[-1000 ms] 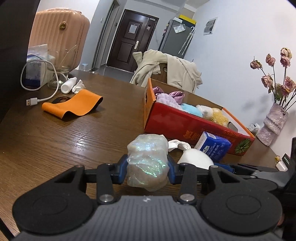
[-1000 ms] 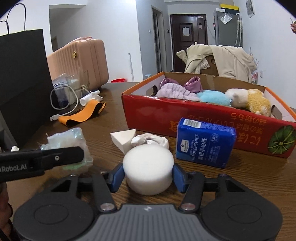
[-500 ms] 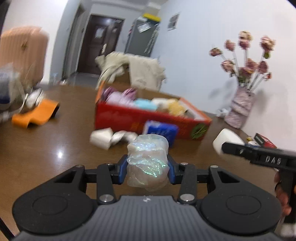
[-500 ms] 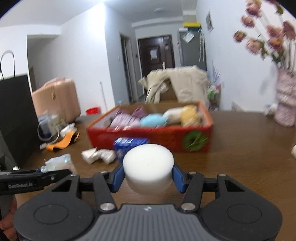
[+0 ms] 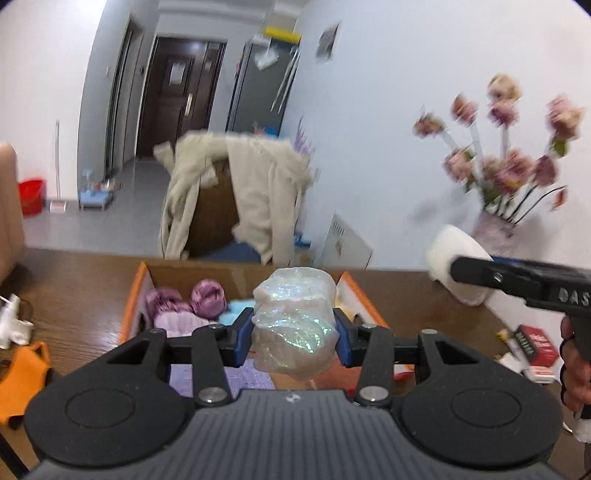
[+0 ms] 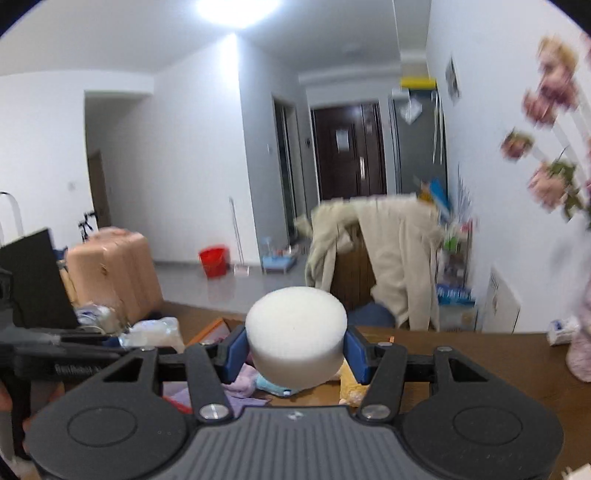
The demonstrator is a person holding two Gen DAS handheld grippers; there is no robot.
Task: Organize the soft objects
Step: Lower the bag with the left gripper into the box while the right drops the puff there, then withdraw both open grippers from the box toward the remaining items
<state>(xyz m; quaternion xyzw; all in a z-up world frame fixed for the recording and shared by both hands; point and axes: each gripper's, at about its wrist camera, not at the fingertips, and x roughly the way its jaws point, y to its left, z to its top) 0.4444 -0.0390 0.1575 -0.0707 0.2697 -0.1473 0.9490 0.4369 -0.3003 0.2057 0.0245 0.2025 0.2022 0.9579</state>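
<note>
Holding left: my left gripper clamps a shiny wrapped bundle above the red box
Holding right: my right gripper squeezes a white sponge over that box

Bright ceiling glare, motion-blurred flowers, fisheye-bent edges.

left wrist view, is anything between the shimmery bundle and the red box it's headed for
Nothing visible stands in the way. The shimmery bundle, pinched in the left gripper, hangs over the open red box. The box already holds purple and blue soft items, but no lid or other thing covers it.
</note>
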